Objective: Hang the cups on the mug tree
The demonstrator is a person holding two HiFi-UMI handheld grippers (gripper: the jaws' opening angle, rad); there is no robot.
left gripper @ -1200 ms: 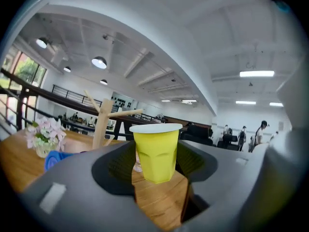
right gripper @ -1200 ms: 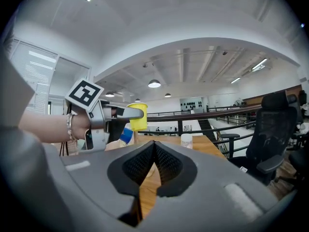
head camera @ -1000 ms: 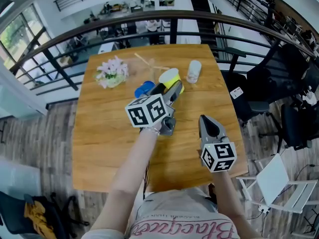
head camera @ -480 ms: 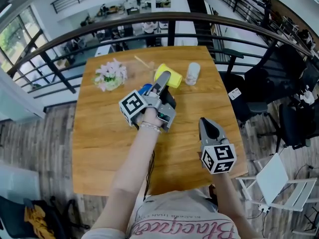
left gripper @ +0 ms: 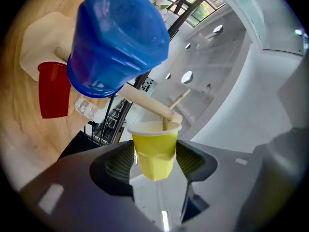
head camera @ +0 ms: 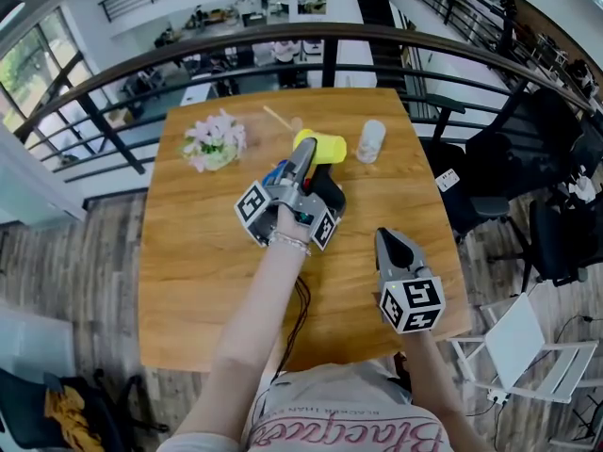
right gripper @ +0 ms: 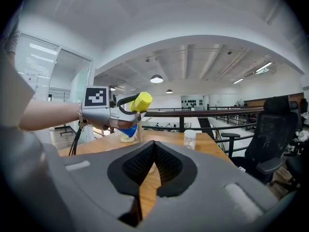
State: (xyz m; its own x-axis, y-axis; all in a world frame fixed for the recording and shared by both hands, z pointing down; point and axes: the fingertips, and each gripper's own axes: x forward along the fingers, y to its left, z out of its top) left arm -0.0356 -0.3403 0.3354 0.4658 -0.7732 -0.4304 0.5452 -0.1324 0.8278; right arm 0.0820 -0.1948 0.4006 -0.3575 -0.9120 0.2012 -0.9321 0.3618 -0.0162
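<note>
My left gripper is shut on a yellow cup, held on its side over the far middle of the table. In the left gripper view the yellow cup sits between both pads, and a wooden peg of the mug tree reaches into its mouth. A blue cup hangs upside down on the tree, just beyond. A red cup shows behind it. My right gripper hovers over the table's near right, shut and empty.
A pot of pink flowers stands at the far left of the wooden table. A clear plastic cup stands at the far right. A black railing runs behind the table, and office chairs stand to the right.
My left gripper has carried the yellow cup away from me and turned it onto its side, bringing its mouth to the tree's peg. The right gripper has barely moved.
</note>
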